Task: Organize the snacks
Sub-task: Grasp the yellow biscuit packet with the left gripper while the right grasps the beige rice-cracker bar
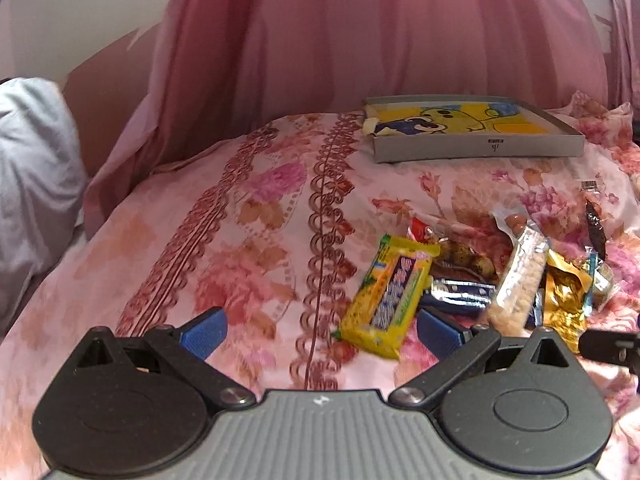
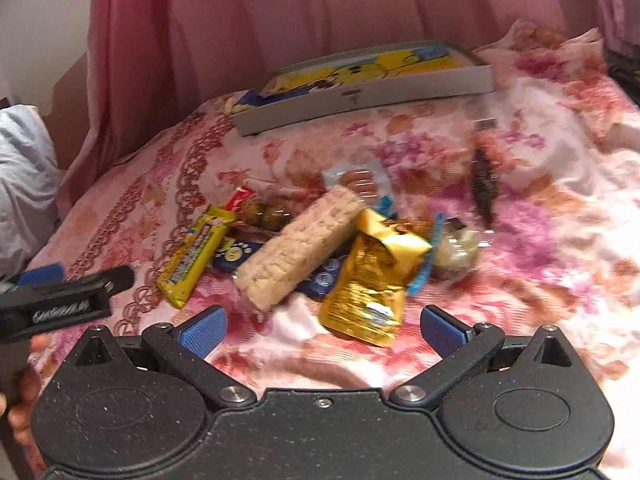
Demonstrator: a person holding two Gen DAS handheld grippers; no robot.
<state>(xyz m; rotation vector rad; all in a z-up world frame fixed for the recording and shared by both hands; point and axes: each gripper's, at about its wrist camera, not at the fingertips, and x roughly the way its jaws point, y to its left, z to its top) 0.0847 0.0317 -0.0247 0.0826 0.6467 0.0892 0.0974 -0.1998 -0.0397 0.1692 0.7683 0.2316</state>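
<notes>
Blue ribbed pads tip both hand-held grippers, and each pair stands spread wide with nothing between. The left hand-held gripper hovers low over the floral bedspread, its right pad just beside the near end of the yellow bar; the right hand-held gripper hangs just short of the gold foil pouch. The yellow bar is the landmark: it lies flat with its long axis running from the near end away and slightly right, and its blue-and-white lettering is too blurred to read. Just right of it a puffed-rice bar in clear wrap lies on a steeper diagonal across dark blue packets, which are mostly covered. Behind the yellow bar a red wrapper peeks out, cut off by the pile. Further right sit the gold foil pouch, a small clear-wrapped round sweet, and a dark narrow packet smeared by motion blur. Far beyond the yellow bar rests a shallow grey box with a yellow cartoon picture inside; the small logo on its front wall is illegible. Pink curtains hang behind the bed.
</notes>
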